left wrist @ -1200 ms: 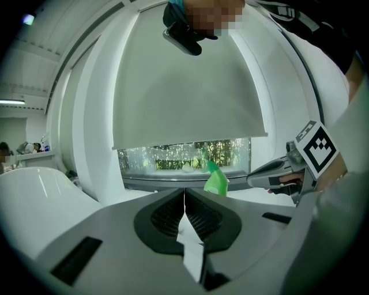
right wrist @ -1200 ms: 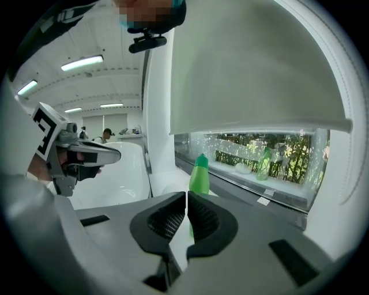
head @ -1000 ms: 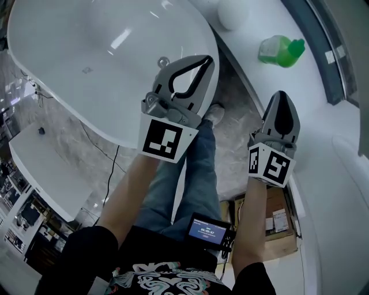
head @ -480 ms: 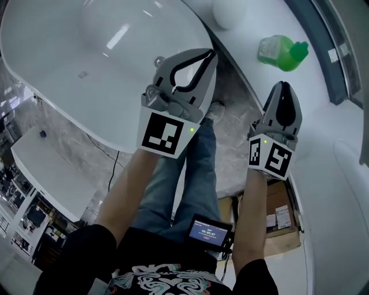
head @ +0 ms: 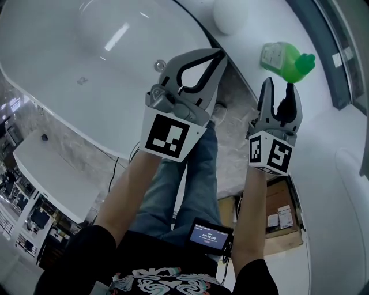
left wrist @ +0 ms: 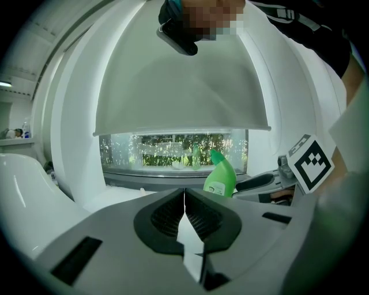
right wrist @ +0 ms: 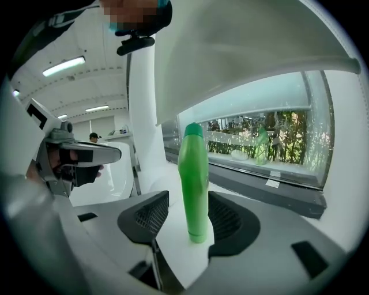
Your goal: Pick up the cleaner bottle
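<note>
The green cleaner bottle (head: 285, 60) stands upright on a white ledge (head: 323, 132), with a white label on its side. My right gripper (head: 278, 92) is just short of it and its jaws are opening. In the right gripper view the bottle (right wrist: 194, 178) rises a little beyond the right gripper (right wrist: 191, 227), in line with the gap, and the pads do not touch it. My left gripper (head: 214, 56) is shut and empty, out to the left over the gap beside the ledge. The left gripper view shows the bottle (left wrist: 221, 176) ahead and right of the shut left gripper (left wrist: 184, 203).
A large white tub (head: 86, 69) fills the upper left. A white round object (head: 230, 14) sits on the ledge beyond the bottle. A dark window sill (right wrist: 271, 184) runs behind the ledge. A cardboard box (head: 282, 222) lies on the floor below.
The right jaws were shut in both earlier frames and now stand apart. Both grippers have moved forward, and the right one has come close up to the bottle.
</note>
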`<state>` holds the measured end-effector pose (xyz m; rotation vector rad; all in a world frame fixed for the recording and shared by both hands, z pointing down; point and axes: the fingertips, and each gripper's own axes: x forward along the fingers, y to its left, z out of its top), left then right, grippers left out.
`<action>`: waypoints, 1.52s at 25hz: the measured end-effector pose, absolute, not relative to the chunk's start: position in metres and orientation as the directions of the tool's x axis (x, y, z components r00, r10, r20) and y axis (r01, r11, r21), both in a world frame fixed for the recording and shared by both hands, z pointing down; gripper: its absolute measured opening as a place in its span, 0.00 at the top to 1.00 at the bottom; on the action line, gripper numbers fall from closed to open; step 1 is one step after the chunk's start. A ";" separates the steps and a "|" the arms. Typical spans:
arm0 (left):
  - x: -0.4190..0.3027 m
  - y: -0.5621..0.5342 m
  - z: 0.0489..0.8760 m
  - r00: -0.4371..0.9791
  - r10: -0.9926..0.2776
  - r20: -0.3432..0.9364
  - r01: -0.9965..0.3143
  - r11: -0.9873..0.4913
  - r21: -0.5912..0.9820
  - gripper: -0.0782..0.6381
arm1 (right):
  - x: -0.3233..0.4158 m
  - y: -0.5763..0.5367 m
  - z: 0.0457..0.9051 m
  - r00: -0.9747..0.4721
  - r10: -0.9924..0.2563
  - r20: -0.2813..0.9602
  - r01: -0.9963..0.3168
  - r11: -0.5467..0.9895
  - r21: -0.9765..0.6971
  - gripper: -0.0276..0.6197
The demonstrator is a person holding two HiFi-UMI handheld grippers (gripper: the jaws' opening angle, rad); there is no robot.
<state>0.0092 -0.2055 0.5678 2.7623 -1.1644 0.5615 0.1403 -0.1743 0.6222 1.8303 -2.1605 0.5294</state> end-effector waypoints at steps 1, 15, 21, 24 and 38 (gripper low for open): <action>0.009 -0.207 0.569 0.645 -0.671 0.366 -0.704 -0.708 -0.058 0.87 | 0.139 -0.177 0.623 -0.167 -0.891 0.421 -0.985 0.137 -0.102 0.64; -0.002 -0.217 0.593 0.660 -0.639 0.396 -0.682 -0.730 -0.040 0.87 | 0.144 -0.209 0.637 -0.064 -0.916 0.396 -0.997 0.043 -0.060 0.64; 0.007 -0.225 0.590 0.678 -0.635 0.371 -0.673 -0.739 -0.037 0.87 | 0.144 -0.220 0.640 -0.054 -0.923 0.380 -0.998 0.034 -0.058 0.64; 0.010 -0.229 0.591 0.682 -0.640 0.353 -0.677 -0.735 -0.023 0.87 | 0.147 -0.225 0.642 -0.049 -0.928 0.369 -0.998 0.028 -0.062 0.64; 0.012 -0.234 0.598 0.694 -0.631 0.347 -0.660 -0.750 -0.045 0.87 | 0.147 -0.240 0.643 -0.023 -0.948 0.318 -0.998 0.001 -0.068 0.64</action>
